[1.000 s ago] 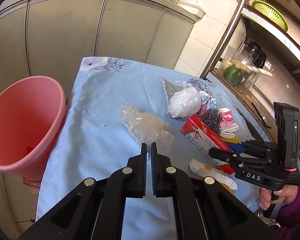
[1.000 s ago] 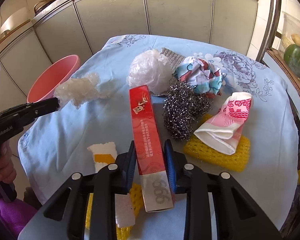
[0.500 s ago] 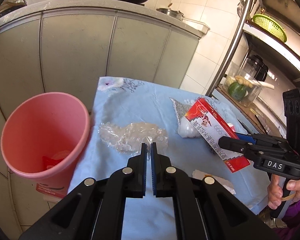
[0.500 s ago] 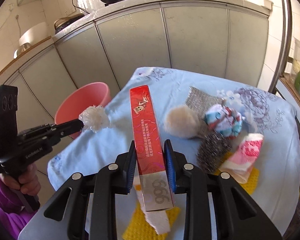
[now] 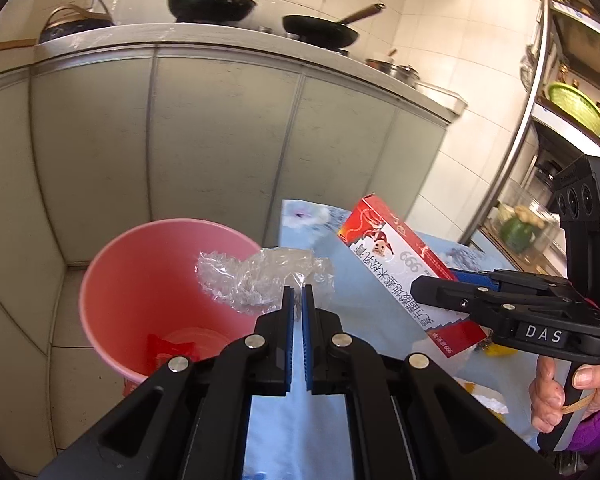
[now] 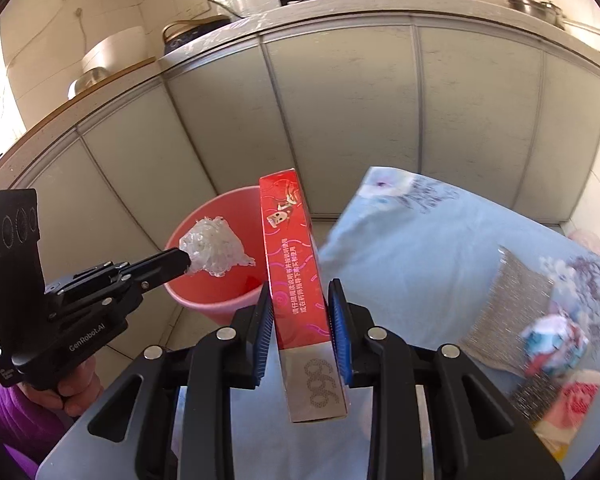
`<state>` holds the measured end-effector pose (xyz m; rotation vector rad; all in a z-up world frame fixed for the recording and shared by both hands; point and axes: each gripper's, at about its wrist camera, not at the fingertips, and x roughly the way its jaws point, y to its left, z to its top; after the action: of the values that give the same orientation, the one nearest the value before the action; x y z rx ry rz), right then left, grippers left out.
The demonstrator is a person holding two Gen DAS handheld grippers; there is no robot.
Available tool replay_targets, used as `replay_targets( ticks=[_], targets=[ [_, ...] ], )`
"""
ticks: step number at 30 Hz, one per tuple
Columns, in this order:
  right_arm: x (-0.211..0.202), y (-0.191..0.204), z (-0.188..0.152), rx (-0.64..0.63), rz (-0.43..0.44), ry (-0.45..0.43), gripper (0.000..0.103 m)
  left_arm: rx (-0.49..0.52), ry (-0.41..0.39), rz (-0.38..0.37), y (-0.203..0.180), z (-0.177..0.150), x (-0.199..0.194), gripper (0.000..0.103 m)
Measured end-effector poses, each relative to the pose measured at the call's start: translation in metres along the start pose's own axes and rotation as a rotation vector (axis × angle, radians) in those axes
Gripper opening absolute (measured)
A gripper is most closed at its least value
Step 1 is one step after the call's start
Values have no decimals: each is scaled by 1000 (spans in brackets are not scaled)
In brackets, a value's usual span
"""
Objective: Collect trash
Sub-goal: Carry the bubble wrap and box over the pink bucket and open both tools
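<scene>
My left gripper [image 5: 297, 295] is shut on a crumpled clear plastic wrap [image 5: 256, 280] and holds it over the rim of the pink bucket [image 5: 112, 280]. In the right wrist view the wrap [image 6: 214, 249] hangs above the bucket [image 6: 216, 300] opening. My right gripper [image 6: 300, 300] is shut on a long red box [image 6: 292, 256], lifted off the table and pointing towards the bucket. The box also shows in the left wrist view [image 5: 404, 268].
The blue flowered tablecloth [image 6: 420, 248] carries a silver mesh pad [image 6: 512, 300], a colourful crumpled wrapper [image 6: 556, 340] and a pink-and-white packet [image 6: 572, 400]. Grey kitchen cabinets [image 5: 220, 140] stand behind the bucket. A red scrap [image 5: 168, 350] lies in the bucket.
Both grippers have lifted and swung left towards the bucket. The plastic wrap now hangs over the bucket opening, and the red box has risen off the table.
</scene>
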<state>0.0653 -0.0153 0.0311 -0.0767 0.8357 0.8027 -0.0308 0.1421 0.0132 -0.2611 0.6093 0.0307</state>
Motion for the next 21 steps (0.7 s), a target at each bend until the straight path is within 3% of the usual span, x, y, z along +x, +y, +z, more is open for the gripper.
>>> replay_targets(
  ticks=[11,21],
  targets=[
    [72,50,34,-31,96,66,28,-83,27,98,55,-9,10,3],
    [126,49,42,36,106,148,28,-131,74,171,84,-21,36,3]
  ],
)
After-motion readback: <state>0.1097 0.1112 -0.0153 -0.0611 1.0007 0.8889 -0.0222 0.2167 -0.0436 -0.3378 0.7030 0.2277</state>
